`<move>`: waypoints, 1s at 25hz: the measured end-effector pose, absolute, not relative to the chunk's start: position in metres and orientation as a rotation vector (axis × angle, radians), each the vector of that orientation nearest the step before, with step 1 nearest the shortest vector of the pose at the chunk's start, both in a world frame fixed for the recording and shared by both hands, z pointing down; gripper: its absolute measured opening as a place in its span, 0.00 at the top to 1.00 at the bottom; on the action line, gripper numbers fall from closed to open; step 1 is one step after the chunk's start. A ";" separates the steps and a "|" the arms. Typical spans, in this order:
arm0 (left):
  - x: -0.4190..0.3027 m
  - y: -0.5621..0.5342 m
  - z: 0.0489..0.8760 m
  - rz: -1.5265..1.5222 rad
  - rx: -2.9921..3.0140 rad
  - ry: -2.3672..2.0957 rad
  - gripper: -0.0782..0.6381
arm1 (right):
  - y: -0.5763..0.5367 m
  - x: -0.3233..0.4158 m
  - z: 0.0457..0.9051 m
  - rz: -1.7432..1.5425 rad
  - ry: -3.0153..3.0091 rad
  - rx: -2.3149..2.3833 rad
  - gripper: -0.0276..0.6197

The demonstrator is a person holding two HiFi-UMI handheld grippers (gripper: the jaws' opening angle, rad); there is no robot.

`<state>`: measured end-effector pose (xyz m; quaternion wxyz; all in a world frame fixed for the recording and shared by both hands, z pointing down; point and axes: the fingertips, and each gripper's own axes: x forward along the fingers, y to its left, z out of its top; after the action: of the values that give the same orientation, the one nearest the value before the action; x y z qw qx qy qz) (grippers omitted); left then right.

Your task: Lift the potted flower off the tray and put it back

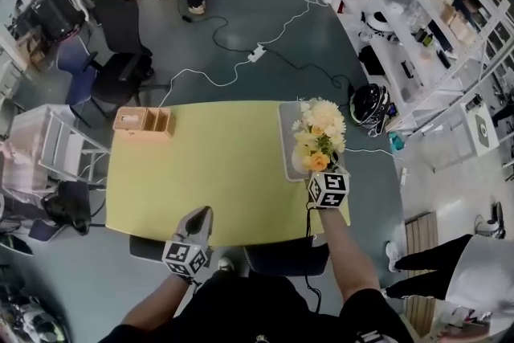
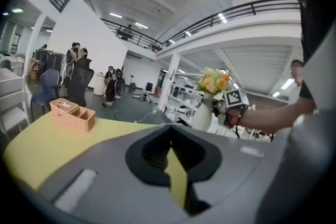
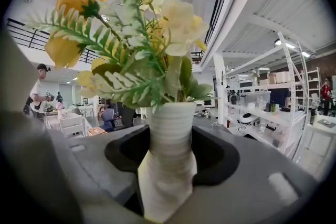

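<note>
at the far left, past the table's edge, we see a dark office chair (image 1: 120, 52) on the grey floor. on the yellow table (image 1: 217, 173), a woven box with compartments (image 1: 143, 122) sits at its far left corner. nearer to us, the left gripper (image 1: 202, 215) hangs over the table's near edge. in its own view the jaws stand pressed together at the tips, with only a thin wedge of yellow tabletop showing behind them and nothing caught between.

the middle of the table is bare yellow. toward its right end lies a grey tray (image 1: 289, 140), and the potted flower (image 1: 320, 136) stands upright over the tray's near right part: yellow and cream blooms with green fronds in a white ribbed vase. we cannot tell whether the base rests on the tray or is just off it.

the right gripper (image 1: 312, 171) comes in from the near side and pinches the vase. in its own view the ribbed neck fills the gap, with a dark pad on each side of it.

further right, a dark helmet (image 1: 369, 104) lies on the floor beside white shelving (image 1: 418, 20).
</note>
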<state>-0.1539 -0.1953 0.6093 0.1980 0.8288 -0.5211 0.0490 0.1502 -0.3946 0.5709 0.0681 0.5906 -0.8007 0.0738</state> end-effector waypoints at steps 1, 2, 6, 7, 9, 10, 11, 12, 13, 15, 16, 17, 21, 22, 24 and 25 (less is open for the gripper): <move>-0.151 -0.197 0.612 0.143 2.313 -1.463 0.88 | -0.403 0.155 0.577 0.225 -2.408 1.779 0.58; -0.149 -0.198 0.614 0.150 2.307 -1.468 0.88 | -0.411 0.160 0.584 0.229 -2.404 1.778 0.58; -0.145 -0.206 0.624 0.170 2.279 -1.484 0.88 | -0.443 0.178 0.619 0.231 -2.402 1.776 0.58; -0.145 -0.208 0.627 0.175 2.268 -1.489 0.88 | -0.450 0.182 0.629 0.228 -2.405 1.776 0.58; -0.145 -0.213 0.632 0.183 2.249 -1.501 0.88 | -0.465 0.189 0.642 0.227 -2.411 1.780 0.58; -0.144 -0.215 0.635 0.189 2.241 -1.505 0.88 | -0.473 0.192 0.647 0.229 -2.413 1.783 0.58; -0.143 -0.217 0.638 0.198 2.233 -1.507 0.88 | -0.482 0.196 0.653 0.235 -2.413 1.787 0.58; -0.142 -0.219 0.642 0.210 2.225 -1.509 0.88 | -0.489 0.200 0.661 0.243 -2.410 1.791 0.58; -0.142 -0.220 0.646 0.224 2.215 -1.510 0.88 | -0.496 0.203 0.670 0.253 -2.406 1.796 0.58; -0.142 -0.220 0.655 0.248 2.193 -1.511 0.88 | -0.506 0.209 0.689 0.271 -2.398 1.806 0.58; -0.141 -0.221 0.660 0.256 2.182 -1.511 0.88 | -0.511 0.212 0.698 0.279 -2.396 1.812 0.58; -0.141 -0.223 0.663 0.261 2.173 -1.510 0.88 | -0.517 0.215 0.706 0.285 -2.395 1.818 0.58; -0.133 -0.233 0.675 0.279 2.161 -1.507 0.88 | -0.541 0.231 0.739 0.292 -2.382 1.829 0.58; -0.132 -0.235 0.677 0.284 2.158 -1.507 0.88 | -0.545 0.234 0.746 0.292 -2.378 1.832 0.58; -0.133 -0.237 0.683 0.295 2.141 -1.508 0.88 | -0.553 0.237 0.757 0.295 -2.370 1.841 0.58; -0.134 -0.238 0.686 0.298 2.129 -1.510 0.88 | -0.555 0.238 0.761 0.296 -2.369 1.845 0.58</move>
<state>-0.1337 -0.2376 0.6858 0.2545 0.7838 -0.5557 0.1098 0.2382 -0.5555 0.7608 0.0624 0.6103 -0.7836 0.0979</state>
